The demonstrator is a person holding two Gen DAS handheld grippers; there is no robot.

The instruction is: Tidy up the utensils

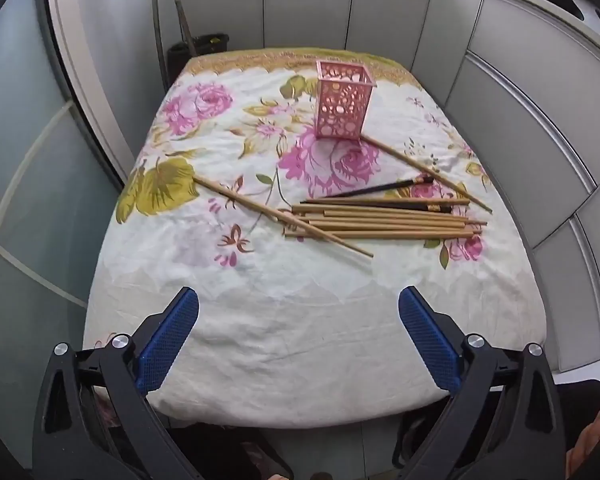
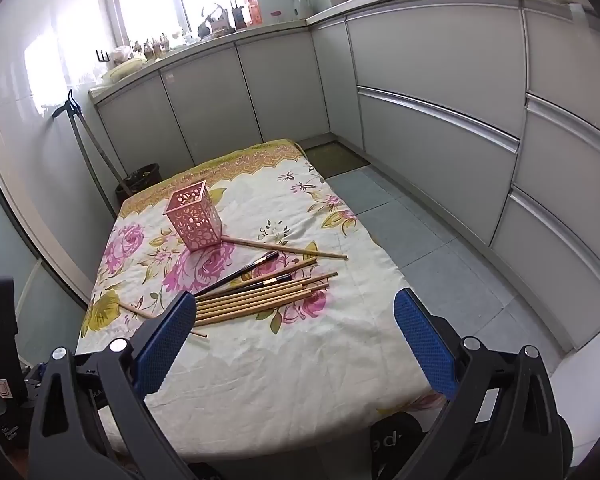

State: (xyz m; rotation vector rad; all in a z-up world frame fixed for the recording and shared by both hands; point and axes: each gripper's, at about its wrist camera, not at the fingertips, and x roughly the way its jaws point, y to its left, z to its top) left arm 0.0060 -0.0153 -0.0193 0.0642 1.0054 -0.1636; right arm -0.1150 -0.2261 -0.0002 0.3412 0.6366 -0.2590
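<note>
A pink perforated holder [image 1: 342, 98] [image 2: 195, 216] stands upright near the far end of the table. Several wooden chopsticks [image 1: 380, 222] [image 2: 256, 298] lie in a loose bundle in front of it, with two black chopsticks [image 1: 384, 188] [image 2: 240, 272] among them. One wooden chopstick [image 1: 424, 170] [image 2: 284, 248] lies by the holder's base, another [image 1: 276, 216] crosses the bundle's left end. My left gripper [image 1: 298, 320] is open and empty above the near part of the table. My right gripper [image 2: 296, 324] is open and empty, near the bundle's end.
The table is covered by a white floral cloth [image 1: 260, 320] [image 2: 284, 360]. Grey kitchen cabinets [image 2: 420, 120] stand behind and to the right. A black bin [image 2: 140, 178] and a long-handled tool [image 2: 88, 140] stand at the far left corner. Grey floor tiles [image 2: 420, 264] lie right of the table.
</note>
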